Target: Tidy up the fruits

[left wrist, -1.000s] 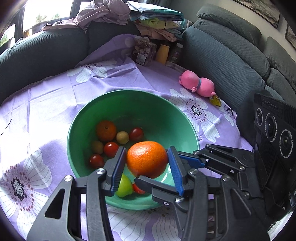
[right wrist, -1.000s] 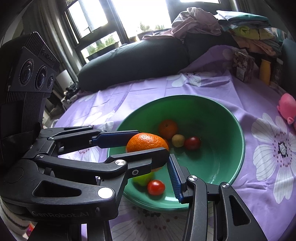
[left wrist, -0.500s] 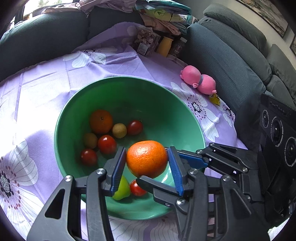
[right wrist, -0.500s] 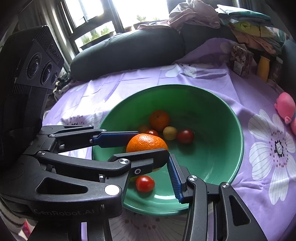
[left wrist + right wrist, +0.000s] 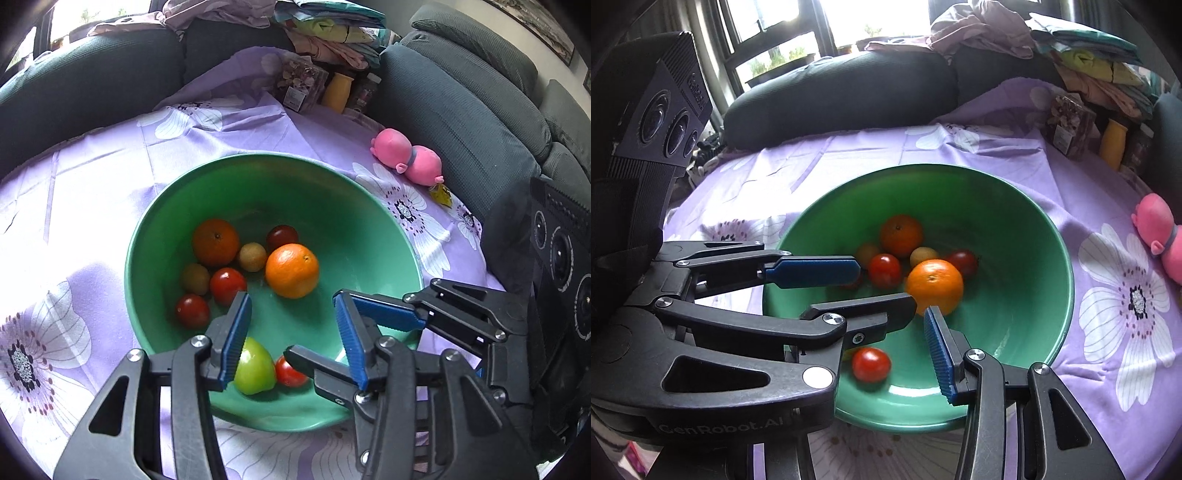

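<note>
Backing out is the step I judge in hand: the left claw (image 5: 291, 325) hangs wide open and empty over the green bowl (image 5: 369, 206), the big orange (image 5: 292, 270) lying free near the bowl's centre, touching the tomatoes at its 10 o'clock. I'd lift straight up, clear of the green pear (image 5: 255, 365) under the fingers. The right claw (image 5: 897, 291) is parted too, gripping nothing, beside the rim at 5 o'clock.
</note>
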### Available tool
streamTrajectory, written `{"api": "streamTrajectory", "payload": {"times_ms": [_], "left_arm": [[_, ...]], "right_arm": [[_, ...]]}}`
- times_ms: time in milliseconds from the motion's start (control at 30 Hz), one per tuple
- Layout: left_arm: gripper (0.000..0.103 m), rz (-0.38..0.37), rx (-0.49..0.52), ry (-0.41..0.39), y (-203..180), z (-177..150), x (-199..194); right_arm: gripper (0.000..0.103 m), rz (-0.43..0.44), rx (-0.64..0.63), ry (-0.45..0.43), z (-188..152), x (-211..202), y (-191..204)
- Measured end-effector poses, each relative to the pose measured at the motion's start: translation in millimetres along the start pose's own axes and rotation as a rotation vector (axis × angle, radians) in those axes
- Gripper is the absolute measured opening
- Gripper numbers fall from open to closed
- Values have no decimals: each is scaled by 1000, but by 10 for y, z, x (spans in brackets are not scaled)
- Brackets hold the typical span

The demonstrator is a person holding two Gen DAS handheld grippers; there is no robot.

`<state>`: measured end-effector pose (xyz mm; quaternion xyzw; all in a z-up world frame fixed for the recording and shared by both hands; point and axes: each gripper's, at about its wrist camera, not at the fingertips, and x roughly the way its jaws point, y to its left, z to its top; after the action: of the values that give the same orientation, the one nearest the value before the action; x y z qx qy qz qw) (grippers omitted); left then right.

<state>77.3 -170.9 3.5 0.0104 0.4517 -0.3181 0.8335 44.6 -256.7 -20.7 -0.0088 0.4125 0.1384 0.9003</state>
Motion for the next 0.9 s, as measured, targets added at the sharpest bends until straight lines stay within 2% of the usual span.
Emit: {"api": "streamTrajectory", "payload": {"times_ms": [67, 200, 333, 433, 633, 733, 767, 800, 867, 900], "left_arm": [[49, 22, 12, -10, -6, 2, -32], [59, 51, 7, -32, 24, -3, -118], [62, 87, 11, -51, 30, -9, -213], [77, 119, 15, -70, 23, -15, -297], [87, 173, 14, -101, 25, -32, -458], [92, 207, 0, -103, 21, -28, -520], [101, 222, -9, -111, 23, -28, -553], [102, 227, -15, -123, 22, -30, -595], [102, 249, -29, -136, 13, -28, -664], [102, 267, -33, -146, 3, -26, -700]], "right_arm": [[47, -14, -13, -2, -12, -23, 26], [47, -34, -14, -14, -8, -79, 30], [47, -51, -10, -25, -4, -146, 18], [47, -60, -9, -32, -3, -186, 20], [47, -88, -7, -46, 9, -317, 10], [58, -124, -7, -40, 15, -374, 13], [60, -129, -6, -39, 17, -389, 11], [61, -132, -4, -39, 19, -406, 5], [70, -146, -5, -45, 23, -449, 5], [71, -146, -5, -45, 23, -449, 5]]}}
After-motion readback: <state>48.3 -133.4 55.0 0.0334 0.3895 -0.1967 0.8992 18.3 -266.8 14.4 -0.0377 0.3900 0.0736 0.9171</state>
